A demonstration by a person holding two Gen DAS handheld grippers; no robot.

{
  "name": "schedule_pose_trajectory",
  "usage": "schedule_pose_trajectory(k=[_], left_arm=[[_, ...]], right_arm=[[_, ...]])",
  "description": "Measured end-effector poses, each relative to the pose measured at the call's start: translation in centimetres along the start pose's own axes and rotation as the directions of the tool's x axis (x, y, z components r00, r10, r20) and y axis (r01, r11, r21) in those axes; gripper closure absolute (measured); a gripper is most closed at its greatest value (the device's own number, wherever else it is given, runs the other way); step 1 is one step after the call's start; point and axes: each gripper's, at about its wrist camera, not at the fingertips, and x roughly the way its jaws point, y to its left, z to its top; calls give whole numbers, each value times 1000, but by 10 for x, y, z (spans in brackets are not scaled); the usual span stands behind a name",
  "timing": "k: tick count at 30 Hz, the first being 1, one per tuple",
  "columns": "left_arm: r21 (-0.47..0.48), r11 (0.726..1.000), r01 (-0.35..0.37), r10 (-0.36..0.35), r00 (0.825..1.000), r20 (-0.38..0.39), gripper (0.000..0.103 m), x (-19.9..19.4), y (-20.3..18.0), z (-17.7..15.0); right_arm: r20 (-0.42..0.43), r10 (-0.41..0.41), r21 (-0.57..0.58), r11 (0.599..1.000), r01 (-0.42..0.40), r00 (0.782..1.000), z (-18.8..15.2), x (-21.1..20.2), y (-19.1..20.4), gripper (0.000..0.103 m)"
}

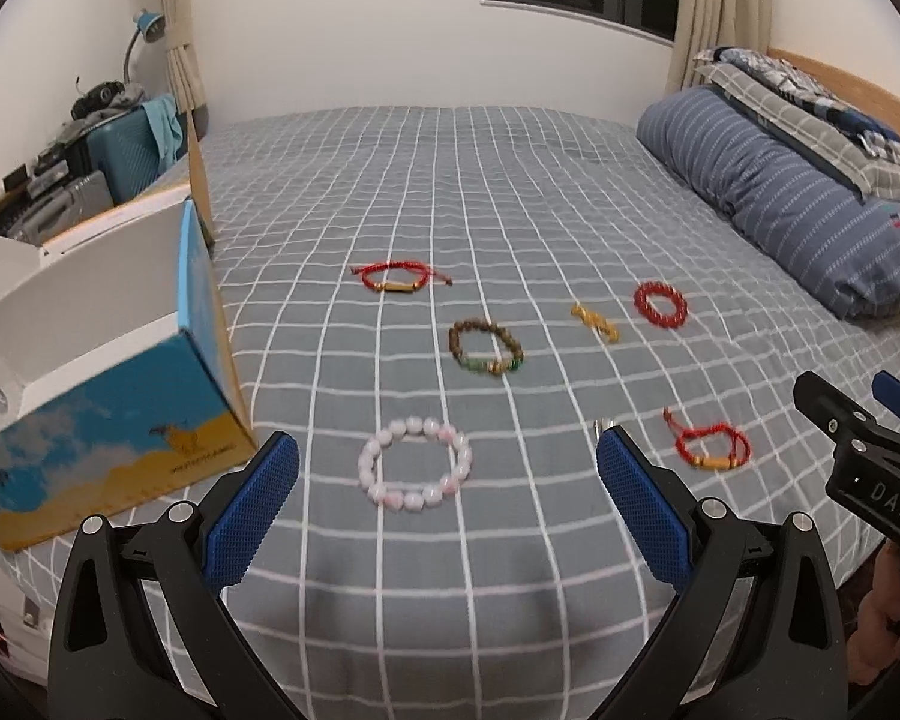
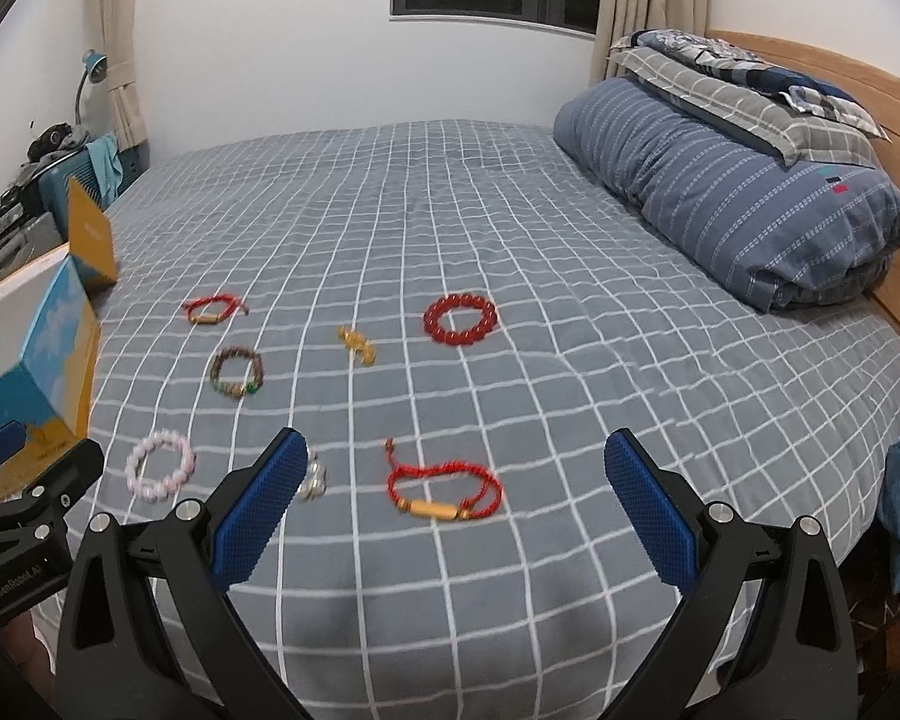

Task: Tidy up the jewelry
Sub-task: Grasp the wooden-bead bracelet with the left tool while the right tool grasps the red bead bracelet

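Several bracelets lie on the grey checked bed (image 1: 510, 192). In the left wrist view a pink bead bracelet (image 1: 371, 461) sits just ahead of my open left gripper (image 1: 447, 447), between its blue pads. Farther off are a brown bead bracelet (image 1: 459, 333), a red cord bracelet (image 1: 402, 287), a gold piece (image 1: 594, 324) and a red bead bracelet (image 1: 642, 300). In the right wrist view my right gripper (image 2: 455, 441) is open over a second red cord bracelet (image 2: 435, 509). A small silver item (image 2: 315, 477) lies by its left finger. Both grippers are empty.
An open blue and yellow cardboard box (image 1: 108, 420) stands at the bed's left edge. A folded striped duvet (image 2: 750, 198) and pillow lie against the wooden headboard (image 2: 870, 96) on the right. A cluttered desk with a lamp (image 1: 147, 24) is at the far left.
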Motion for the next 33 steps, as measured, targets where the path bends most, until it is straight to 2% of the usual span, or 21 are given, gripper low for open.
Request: schedule_pose_trajectory(k=[2, 8, 19, 28, 33], left_arm=[[-5, 1000, 15, -15, 1000, -13, 6, 8, 0, 9], [10, 1000, 2, -1, 999, -51, 6, 42, -3, 40], [8, 1000, 10, -8, 991, -131, 6, 122, -1, 80], [52, 998, 19, -7, 975, -220, 6, 185, -13, 79], [81, 997, 18, 4, 966, -259, 6, 203, -24, 72]], right_arm=[[-9, -8, -1, 1000, 8, 1000, 11, 8, -1, 7], [-49, -20, -8, 1000, 20, 999, 42, 43, -1, 7], [-189, -15, 21, 1000, 20, 982, 87, 141, -1, 7], [-275, -23, 16, 999, 28, 961, 89, 208, -5, 7], [-312, 0, 30, 1000, 9, 950, 90, 232, -5, 7]])
